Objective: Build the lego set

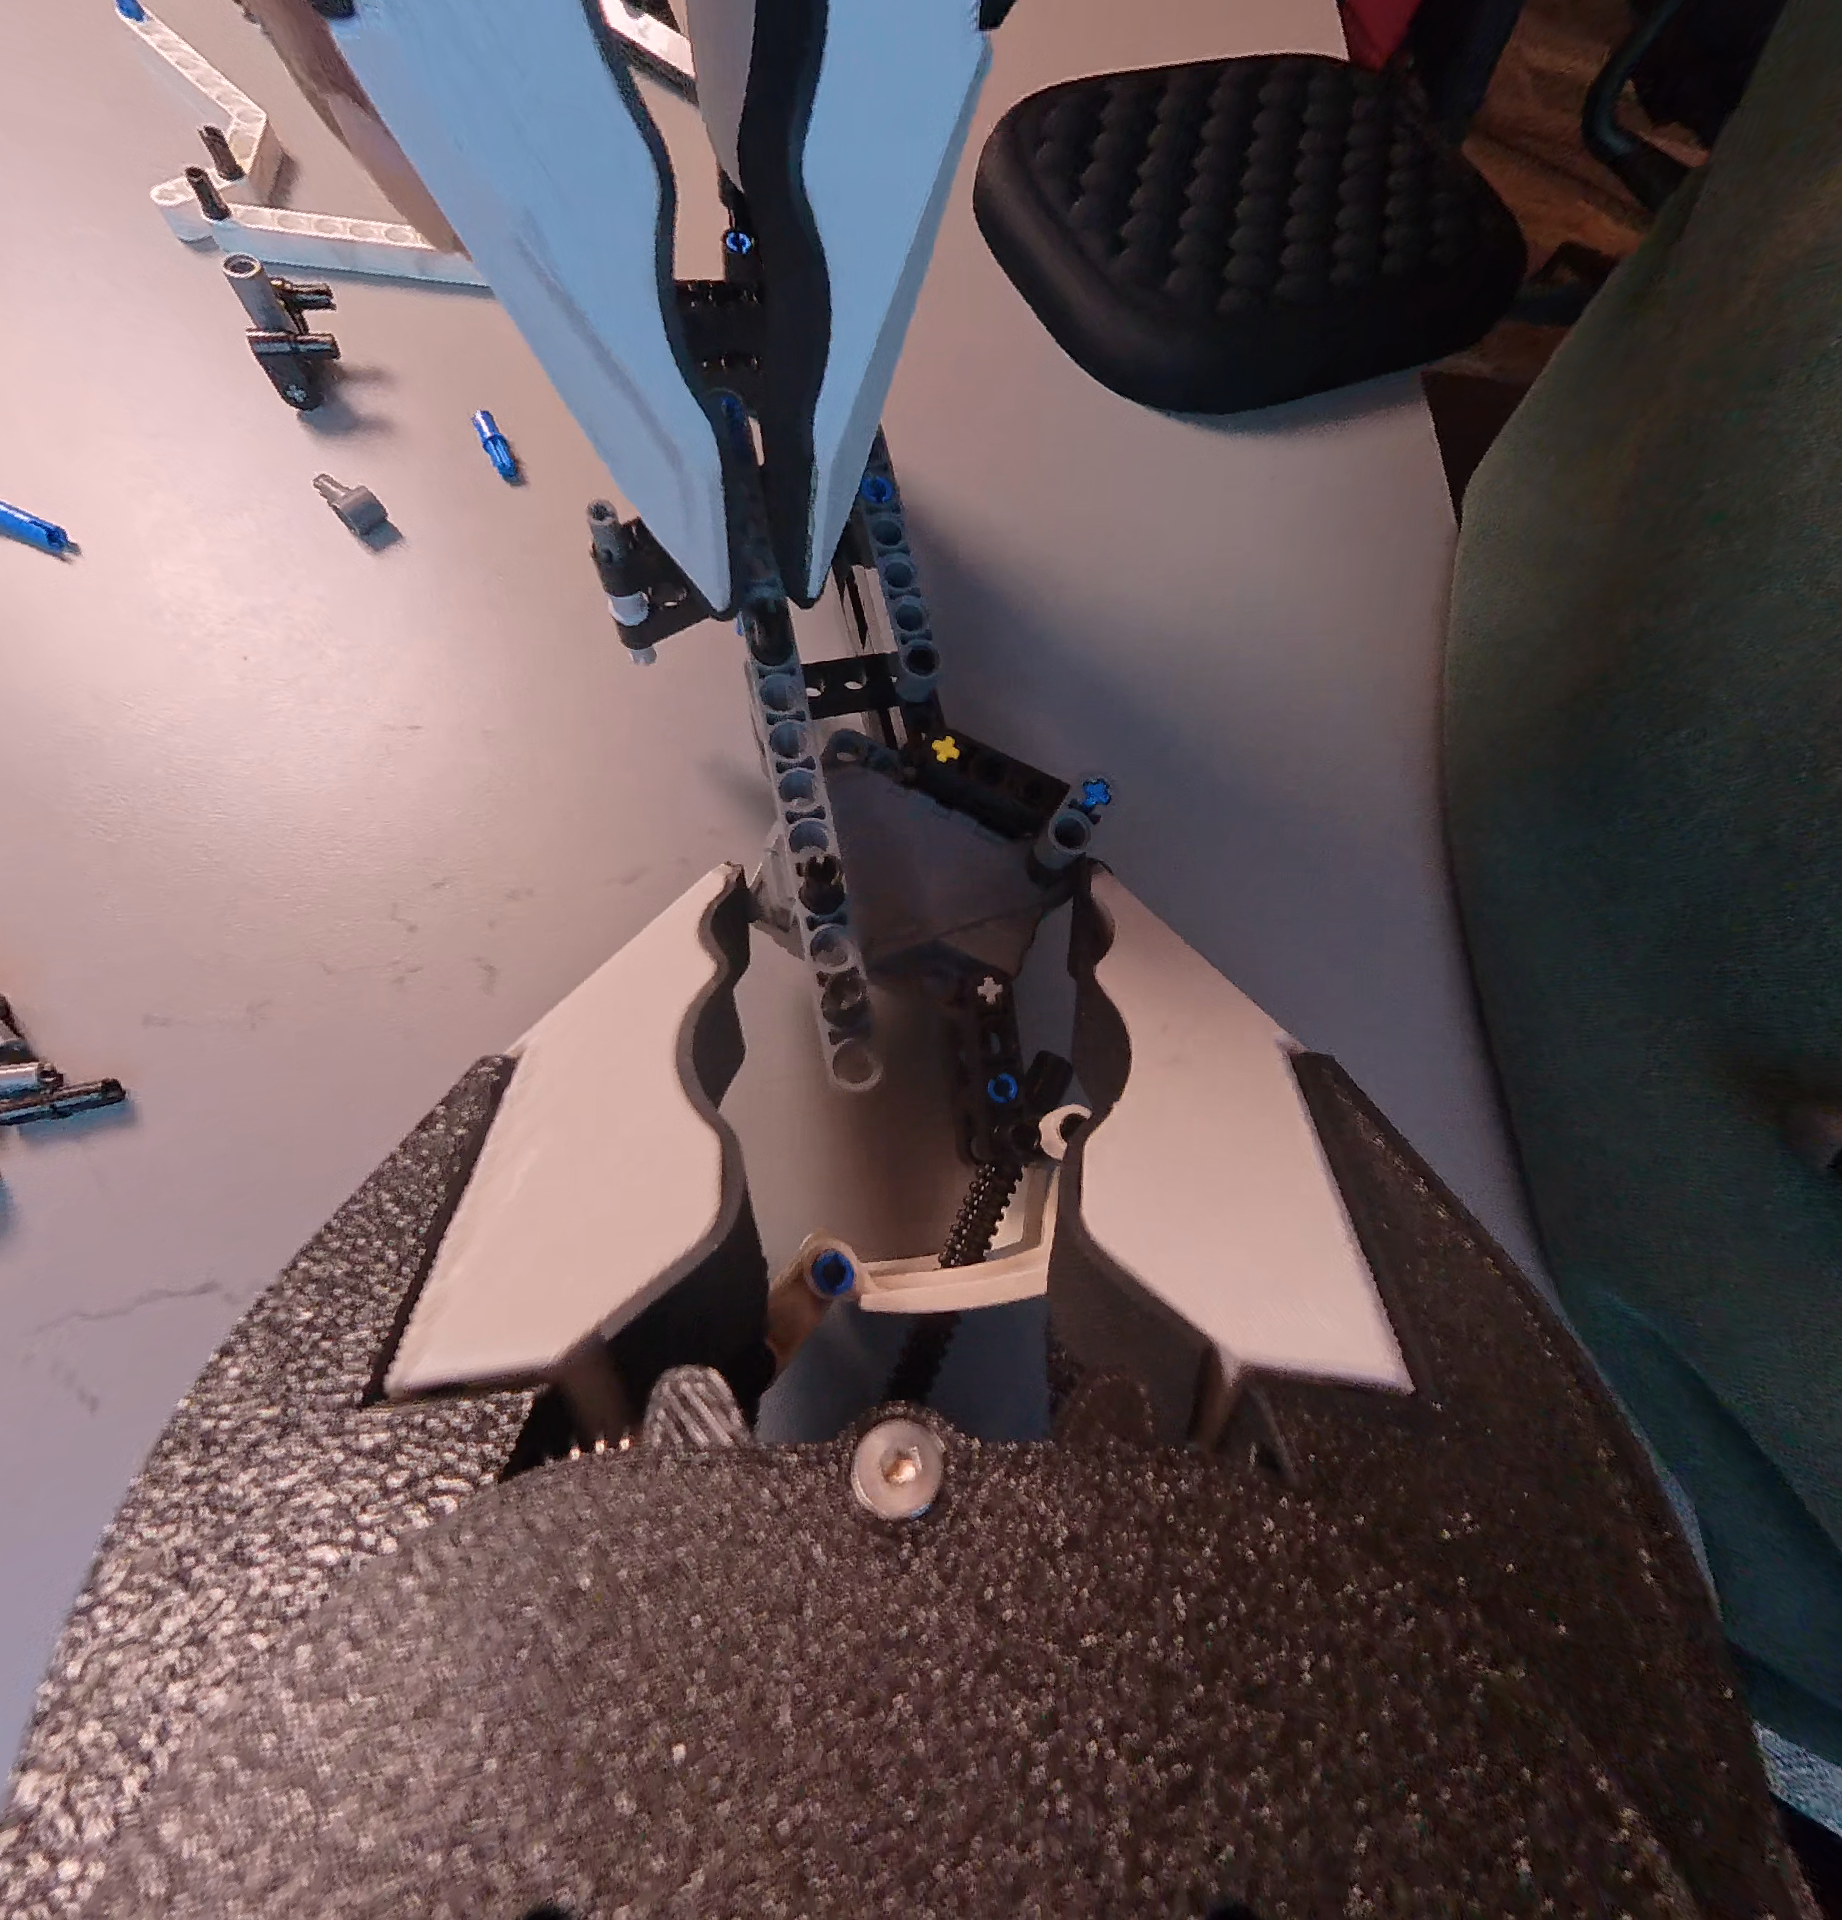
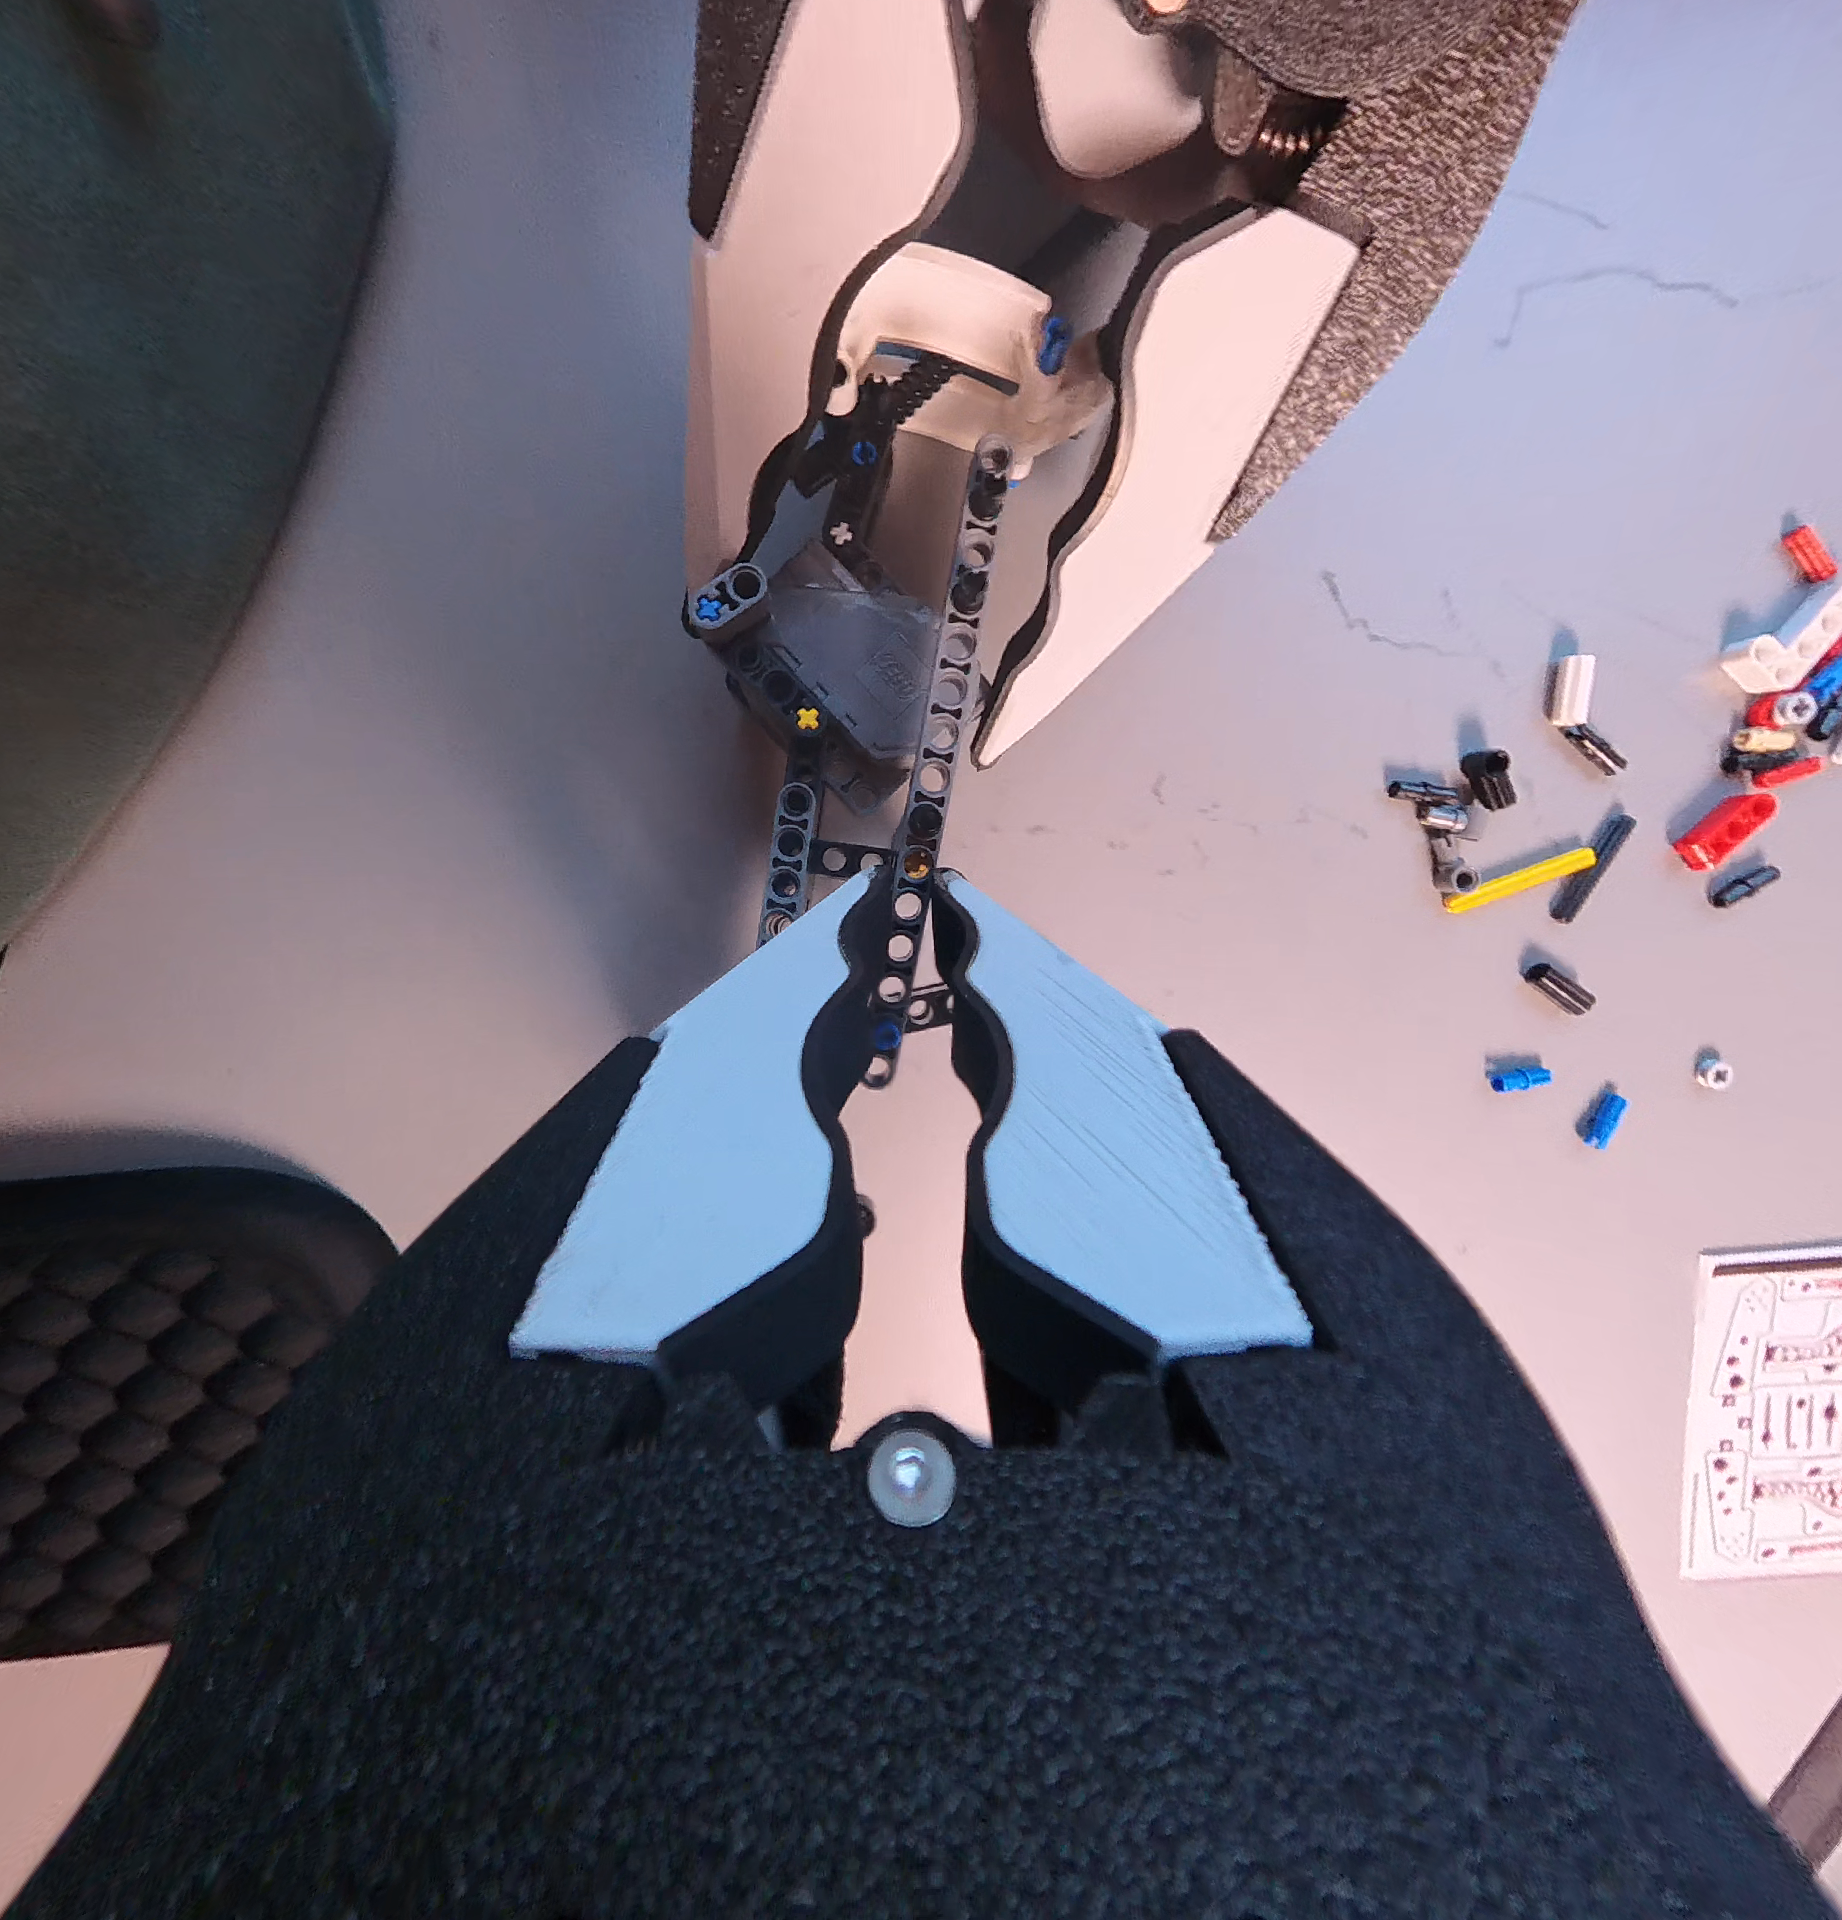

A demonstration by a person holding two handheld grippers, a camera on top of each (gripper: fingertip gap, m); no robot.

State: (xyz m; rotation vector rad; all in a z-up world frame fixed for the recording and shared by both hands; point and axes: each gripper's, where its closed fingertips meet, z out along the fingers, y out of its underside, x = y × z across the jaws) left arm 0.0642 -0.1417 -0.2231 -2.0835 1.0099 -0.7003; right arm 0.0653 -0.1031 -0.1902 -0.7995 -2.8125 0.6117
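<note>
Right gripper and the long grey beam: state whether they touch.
Touching. The right wrist view shows the right gripper fingertips closed on the long grey beam.

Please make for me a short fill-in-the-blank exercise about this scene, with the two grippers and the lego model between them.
1. The right gripper is shut on a long grey beam with a row of round ____.
2. The partly built grey and black lego model is held by ____ grippers.
3. The thin yellow axle lies on the ____.
4. The left gripper grips the model's ____ motor block.

Missing words: holes; both; table; grey
</note>
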